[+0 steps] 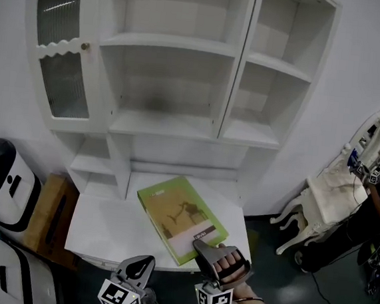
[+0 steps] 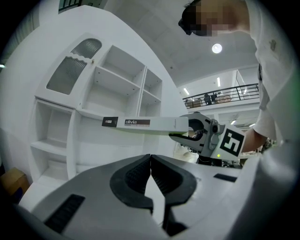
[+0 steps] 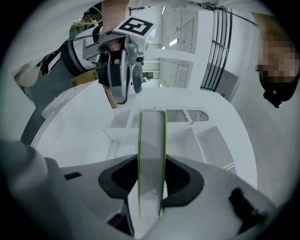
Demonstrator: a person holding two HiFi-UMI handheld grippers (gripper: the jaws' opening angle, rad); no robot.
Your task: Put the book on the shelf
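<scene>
A green-covered book (image 1: pixel 180 214) hangs flat above the white desk top (image 1: pixel 105 230), in front of the white shelf unit (image 1: pixel 177 44). My right gripper (image 1: pixel 204 248) is shut on the book's near corner. In the right gripper view the book's page edge (image 3: pixel 151 159) stands between both pads. In the left gripper view the book (image 2: pixel 140 124) shows edge-on with the right gripper (image 2: pixel 206 136) at its end. My left gripper (image 1: pixel 140 269) is low at the front, left of the right one, shut with nothing in it (image 2: pixel 151 161).
The shelf unit has several open bays and a glass-paned door (image 1: pixel 62 55) swung open at the left. A white rounded machine (image 1: pixel 1 170) and a cardboard box (image 1: pixel 47 211) stand left of the desk. A white chair (image 1: pixel 326 194) is at the right.
</scene>
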